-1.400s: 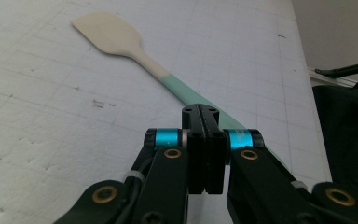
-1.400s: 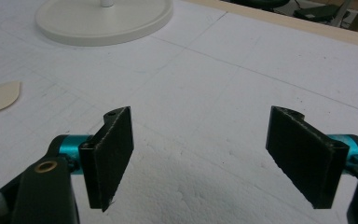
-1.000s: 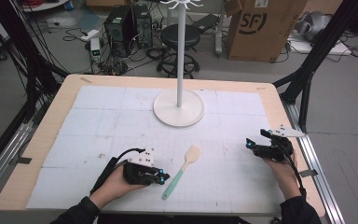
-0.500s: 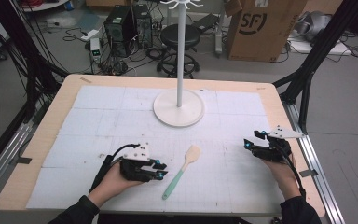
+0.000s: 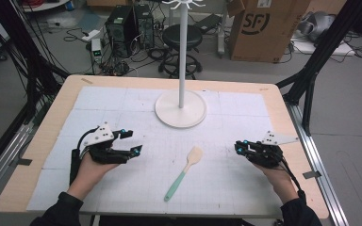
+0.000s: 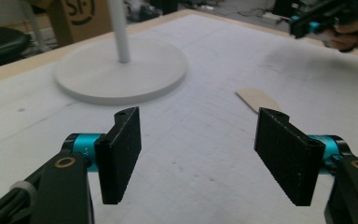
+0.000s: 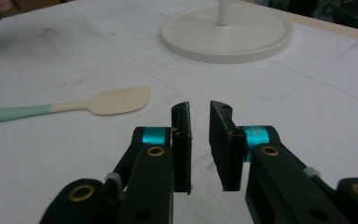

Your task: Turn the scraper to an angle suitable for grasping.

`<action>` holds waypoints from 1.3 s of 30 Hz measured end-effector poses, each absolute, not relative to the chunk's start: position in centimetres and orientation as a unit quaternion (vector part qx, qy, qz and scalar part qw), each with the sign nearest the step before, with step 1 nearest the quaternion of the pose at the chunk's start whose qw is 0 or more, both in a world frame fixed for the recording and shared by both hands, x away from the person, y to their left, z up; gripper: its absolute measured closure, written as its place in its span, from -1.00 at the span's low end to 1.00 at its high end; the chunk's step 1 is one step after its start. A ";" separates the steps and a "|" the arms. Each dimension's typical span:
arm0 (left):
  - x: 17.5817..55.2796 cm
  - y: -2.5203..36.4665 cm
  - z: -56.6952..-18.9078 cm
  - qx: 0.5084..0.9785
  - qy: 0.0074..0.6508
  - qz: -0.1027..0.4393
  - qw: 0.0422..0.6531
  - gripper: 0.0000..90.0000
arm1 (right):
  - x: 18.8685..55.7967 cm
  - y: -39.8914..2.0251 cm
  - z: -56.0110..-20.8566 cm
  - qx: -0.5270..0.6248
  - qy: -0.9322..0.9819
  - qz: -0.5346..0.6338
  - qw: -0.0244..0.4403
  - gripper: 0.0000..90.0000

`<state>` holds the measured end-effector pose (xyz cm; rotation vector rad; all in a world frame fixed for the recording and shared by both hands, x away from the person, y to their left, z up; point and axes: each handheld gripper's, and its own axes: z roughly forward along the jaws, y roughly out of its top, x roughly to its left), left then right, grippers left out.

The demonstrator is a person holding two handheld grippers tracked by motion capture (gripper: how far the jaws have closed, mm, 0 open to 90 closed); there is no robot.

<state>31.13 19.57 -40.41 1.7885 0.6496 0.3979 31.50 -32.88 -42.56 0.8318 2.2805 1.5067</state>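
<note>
Spatula (image 5: 184,173) lying flat, lower centre of the high view, untouched.
Left gripper (image 5: 133,142) spread wide and empty at lower left; right gripper (image 5: 238,147) nearly closed, empty, lower right.

My left gripper (image 6: 196,154) looks out over the mat, and the spatula (image 6: 257,99) shows me just its pale blade tip; my right-hand jaw hides the rest. The stand (image 6: 121,70) loses its pole off the top edge. Far right, my other gripper (image 6: 314,21) is blurred and cut by the edge. From my right gripper (image 7: 199,140), the spatula's green handle (image 7: 14,113) runs off the left edge.
</note>
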 end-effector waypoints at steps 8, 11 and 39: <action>31.5 21.5 -40.3 0.746 0.299 0.193 0.563 -0.32 | 30.9 -30.3 -42.6 0.247 0.802 0.534 0.103 0.98; 31.7 22.2 -40.3 0.744 0.306 0.200 0.560 -0.32 | 30.7 -28.6 -42.2 0.227 0.807 0.539 0.085 0.99; 31.9 24.9 -40.3 0.731 0.329 0.222 0.555 -0.30 | 26.8 -12.7 -44.8 -0.004 0.911 0.413 -0.014 1.00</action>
